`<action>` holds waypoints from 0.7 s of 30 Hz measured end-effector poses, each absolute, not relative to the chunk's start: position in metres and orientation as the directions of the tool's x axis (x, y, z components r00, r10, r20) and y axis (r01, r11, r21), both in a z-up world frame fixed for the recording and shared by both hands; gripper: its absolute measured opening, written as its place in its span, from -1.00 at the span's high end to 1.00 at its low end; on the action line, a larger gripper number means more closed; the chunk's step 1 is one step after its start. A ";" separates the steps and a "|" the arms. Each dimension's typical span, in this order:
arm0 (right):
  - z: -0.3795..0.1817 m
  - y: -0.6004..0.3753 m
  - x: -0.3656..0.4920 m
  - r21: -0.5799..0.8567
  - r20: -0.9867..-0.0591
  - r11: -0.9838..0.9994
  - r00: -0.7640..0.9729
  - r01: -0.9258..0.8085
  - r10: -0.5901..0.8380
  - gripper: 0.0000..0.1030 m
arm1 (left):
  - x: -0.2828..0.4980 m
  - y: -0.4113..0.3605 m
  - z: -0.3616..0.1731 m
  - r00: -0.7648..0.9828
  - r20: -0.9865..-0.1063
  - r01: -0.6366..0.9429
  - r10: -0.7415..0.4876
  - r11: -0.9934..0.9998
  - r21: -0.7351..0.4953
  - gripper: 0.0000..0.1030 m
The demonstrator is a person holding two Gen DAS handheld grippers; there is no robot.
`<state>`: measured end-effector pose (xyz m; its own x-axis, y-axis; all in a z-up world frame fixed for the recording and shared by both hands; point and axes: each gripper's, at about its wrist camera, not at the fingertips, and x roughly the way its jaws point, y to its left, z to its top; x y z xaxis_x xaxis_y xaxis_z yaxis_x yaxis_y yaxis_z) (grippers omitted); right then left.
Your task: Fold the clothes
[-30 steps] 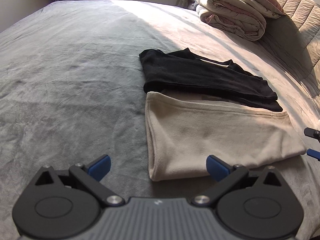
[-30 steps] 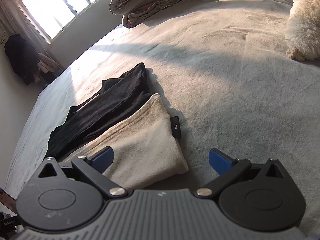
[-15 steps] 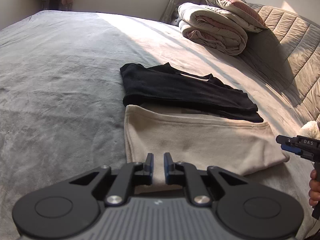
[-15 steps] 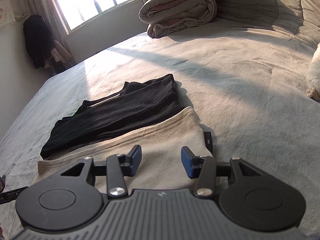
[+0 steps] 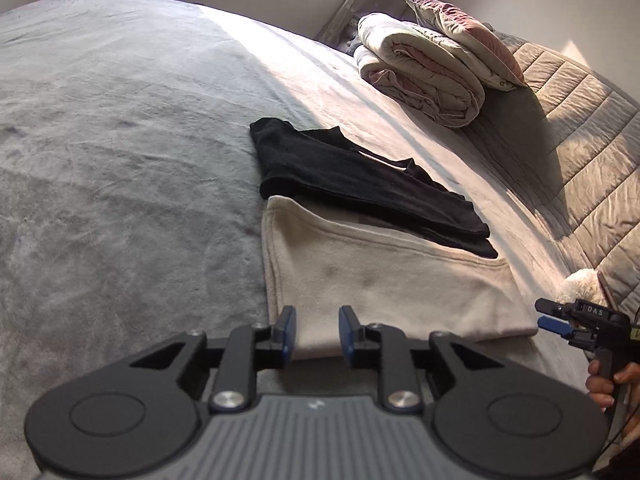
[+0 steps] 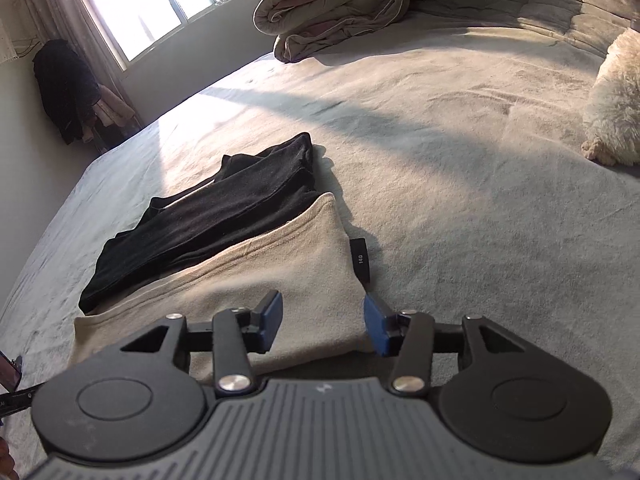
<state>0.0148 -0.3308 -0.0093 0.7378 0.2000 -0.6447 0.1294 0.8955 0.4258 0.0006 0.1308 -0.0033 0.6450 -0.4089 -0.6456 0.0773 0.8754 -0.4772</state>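
Observation:
A folded beige garment (image 5: 380, 288) (image 6: 260, 280) lies flat on the grey bed cover, with a folded black garment (image 5: 360, 184) (image 6: 224, 216) right behind it, overlapping its far edge. My left gripper (image 5: 316, 332) hovers at the beige garment's near left edge, its jaws partly apart and opening, the pads pressing on nothing. My right gripper (image 6: 324, 324) hangs over the near right corner of the same garment, its jaws also opening and clear of the cloth. In the left wrist view the right gripper (image 5: 556, 318) shows at the far right, held by a hand (image 5: 604, 380).
A rolled duvet (image 5: 424, 76) (image 6: 332, 4) and a pillow sit at the head of the bed by a quilted headboard (image 5: 580, 128). A fluffy white thing (image 6: 616, 112) lies at the right. A small black tag (image 6: 359, 258) pokes out beside the beige garment. Dark clothes (image 6: 64, 88) hang near the window.
Both grippers closed from wide open, the left almost fully, and now stand partly apart again. The left gripper shifted and turned over the near edge. The garments have not moved.

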 end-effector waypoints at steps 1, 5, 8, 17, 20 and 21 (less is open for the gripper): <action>-0.008 -0.334 0.014 0.448 -0.663 0.879 0.720 0.163 0.205 -0.21 | 0.000 0.136 -0.003 0.629 -0.646 0.051 -0.433 0.852 -0.521 0.11; -0.017 -0.348 0.008 0.558 -0.706 0.784 0.653 0.273 0.275 -0.27 | 0.000 0.143 -0.012 0.557 -0.627 -0.001 -0.544 0.755 -0.656 -0.19; -0.026 -0.355 0.007 0.645 -0.684 0.698 0.641 0.311 0.347 -0.27 | 0.001 0.141 -0.028 0.523 -0.616 -0.075 -0.589 0.688 -0.722 -0.31; -0.041 -0.362 0.012 0.759 -0.618 0.517 0.691 0.397 0.375 -0.28 | -0.009 0.137 -0.066 0.649 -0.529 -0.360 -0.547 0.392 -0.847 -0.24; -0.041 -0.357 0.017 0.756 -0.611 0.519 0.713 0.398 0.344 -0.28 | -0.009 0.129 -0.066 0.695 -0.523 -0.378 -0.492 0.369 -0.849 -0.20; -0.042 -0.356 0.018 0.757 -0.607 0.518 0.721 0.398 0.335 -0.28 | -0.009 0.127 -0.066 0.709 -0.521 -0.385 -0.475 0.359 -0.850 -0.17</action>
